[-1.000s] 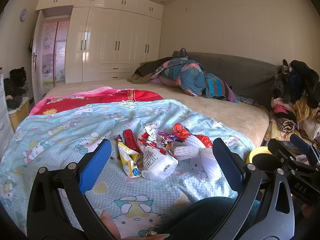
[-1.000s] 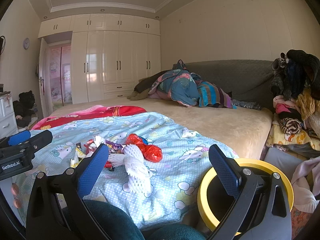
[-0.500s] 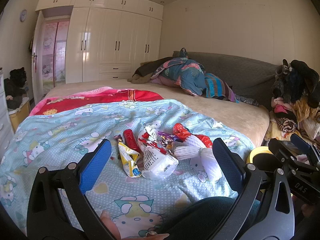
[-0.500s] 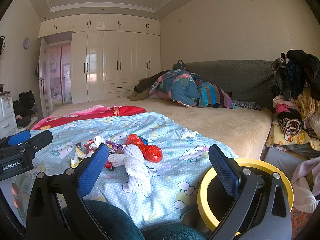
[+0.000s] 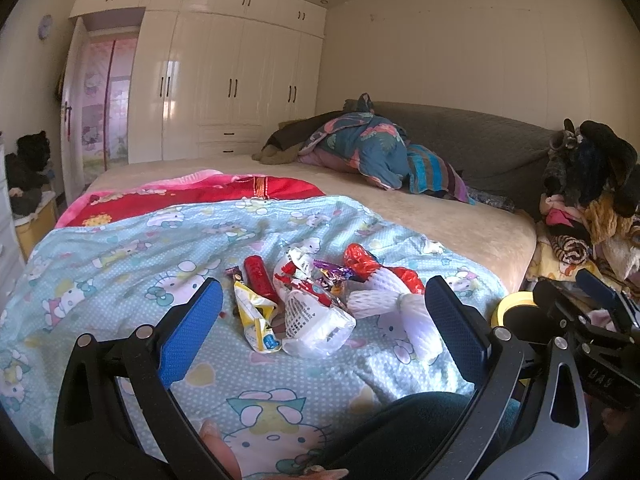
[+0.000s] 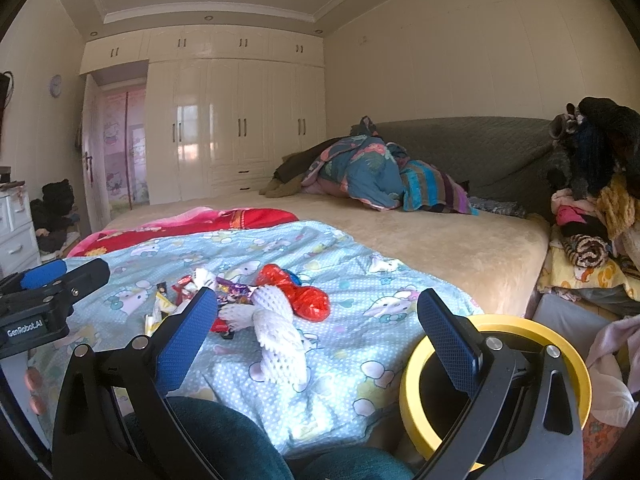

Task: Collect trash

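2 grippers, left point(image 5: 320, 320) and right point(image 6: 316, 330), hover spread and empty near the blanket's point(image 5: 120, 264) front edge; the crinkly wrappers point(image 5: 296, 300) could slip free before reaching the yellow-rimmed bin point(image 6: 416, 360).

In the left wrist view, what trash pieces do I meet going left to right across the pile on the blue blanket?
Yellow wrapper → red tube → clear printed bag → red crinkly wrapper → white foam net. The small foil wrappers in the middle overlap too much to place.
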`<state>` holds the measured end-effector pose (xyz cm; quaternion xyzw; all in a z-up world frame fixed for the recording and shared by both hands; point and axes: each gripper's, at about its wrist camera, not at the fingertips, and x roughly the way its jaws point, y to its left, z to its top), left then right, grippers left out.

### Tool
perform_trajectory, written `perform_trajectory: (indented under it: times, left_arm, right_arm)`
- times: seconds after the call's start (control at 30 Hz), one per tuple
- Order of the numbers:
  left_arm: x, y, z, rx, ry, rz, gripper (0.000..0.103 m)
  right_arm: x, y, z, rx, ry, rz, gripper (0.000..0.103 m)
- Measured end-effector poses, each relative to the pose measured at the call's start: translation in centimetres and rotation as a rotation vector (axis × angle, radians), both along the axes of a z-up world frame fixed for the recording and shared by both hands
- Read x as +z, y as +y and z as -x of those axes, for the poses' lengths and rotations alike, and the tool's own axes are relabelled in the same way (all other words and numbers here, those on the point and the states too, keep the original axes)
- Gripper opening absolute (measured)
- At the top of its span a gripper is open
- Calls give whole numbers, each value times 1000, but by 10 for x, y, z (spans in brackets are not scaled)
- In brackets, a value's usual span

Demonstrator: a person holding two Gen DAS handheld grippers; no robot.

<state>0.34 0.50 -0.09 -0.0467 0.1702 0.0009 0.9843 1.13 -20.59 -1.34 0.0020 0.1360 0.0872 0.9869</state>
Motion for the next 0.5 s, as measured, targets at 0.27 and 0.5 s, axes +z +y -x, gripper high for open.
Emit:
perform_trajectory:
  times: [0.27, 0.5]
  left_arm:
    - [0, 21, -3, 25, 2, 57, 94]
    - [0, 44, -7, 79, 13, 85, 94]
  right_arm:
    - [0, 16, -8, 96, 22, 27, 97]
    - [1, 38, -19, 179, 41, 58, 97]
